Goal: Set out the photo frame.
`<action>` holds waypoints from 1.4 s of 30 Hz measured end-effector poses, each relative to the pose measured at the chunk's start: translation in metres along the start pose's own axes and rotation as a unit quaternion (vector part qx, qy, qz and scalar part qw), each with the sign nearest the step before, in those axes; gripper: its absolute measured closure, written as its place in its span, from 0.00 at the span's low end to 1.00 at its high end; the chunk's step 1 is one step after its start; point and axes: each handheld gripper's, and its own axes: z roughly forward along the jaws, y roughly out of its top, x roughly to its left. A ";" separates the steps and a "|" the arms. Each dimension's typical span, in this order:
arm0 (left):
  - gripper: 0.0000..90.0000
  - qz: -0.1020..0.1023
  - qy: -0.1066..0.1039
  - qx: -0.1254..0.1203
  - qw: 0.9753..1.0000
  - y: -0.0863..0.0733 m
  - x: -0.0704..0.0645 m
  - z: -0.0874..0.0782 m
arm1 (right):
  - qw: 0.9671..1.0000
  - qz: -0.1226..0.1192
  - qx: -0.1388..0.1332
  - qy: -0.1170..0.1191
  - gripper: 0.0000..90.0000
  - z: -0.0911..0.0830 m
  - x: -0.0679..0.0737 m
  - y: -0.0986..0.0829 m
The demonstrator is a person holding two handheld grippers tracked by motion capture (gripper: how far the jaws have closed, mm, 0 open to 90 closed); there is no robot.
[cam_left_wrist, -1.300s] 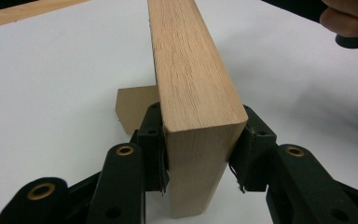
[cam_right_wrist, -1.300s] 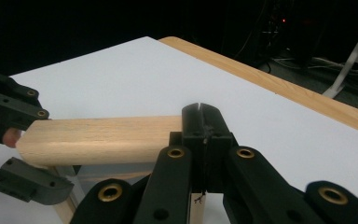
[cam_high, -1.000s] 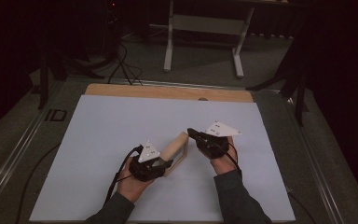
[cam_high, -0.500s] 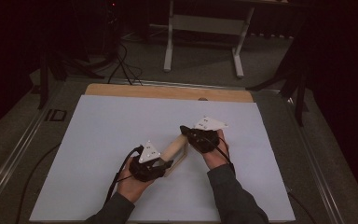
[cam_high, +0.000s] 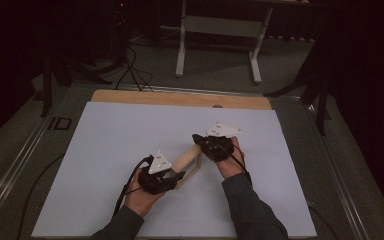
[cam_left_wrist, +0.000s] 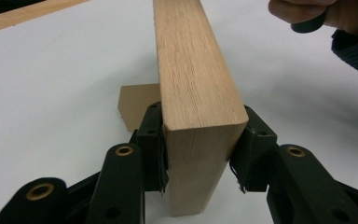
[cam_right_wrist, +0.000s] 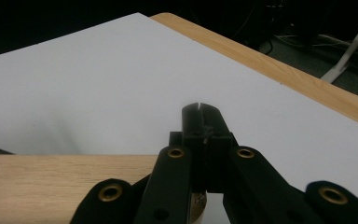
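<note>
Squarely clamped: left gripper [cam_left_wrist: 200,154] on smooth-grained rectangular wooden block [cam_left_wrist: 191,79].

A pale, light-grained wooden block [cam_high: 186,159] with squared edges lies slantwise near the middle of the white bench [cam_high: 105,140], its near end clamped on both sides.

The wooden block [cam_left_wrist: 196,93] is showing pale, matt grain, smooth on its faces. The left gripper [cam_left_wrist: 198,158] is looking like matt black plastic with brassy metal rivets. The white sheet [cam_high: 130,145] is appearing matt and smooth over a wooden table [cam_high: 180,98].
</note>
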 end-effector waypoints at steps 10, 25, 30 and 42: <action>0.64 -0.024 0.023 0.005 0.999 -0.001 0.011 -0.004 | 1.000 -0.001 0.008 -0.005 1.00 -0.003 0.000 -0.001; 0.60 -0.064 0.039 -0.003 0.997 -0.004 0.024 -0.006 | 1.000 0.002 0.020 0.011 0.98 -0.014 -0.002 -0.003; 0.60 -0.064 0.035 -0.005 0.997 -0.005 0.025 -0.006 | 1.000 0.014 0.007 0.018 0.84 -0.017 -0.006 -0.003; 0.57 -0.070 0.030 -0.005 0.997 -0.005 0.027 -0.007 | 0.998 0.012 0.000 0.068 0.51 -0.032 -0.010 -0.008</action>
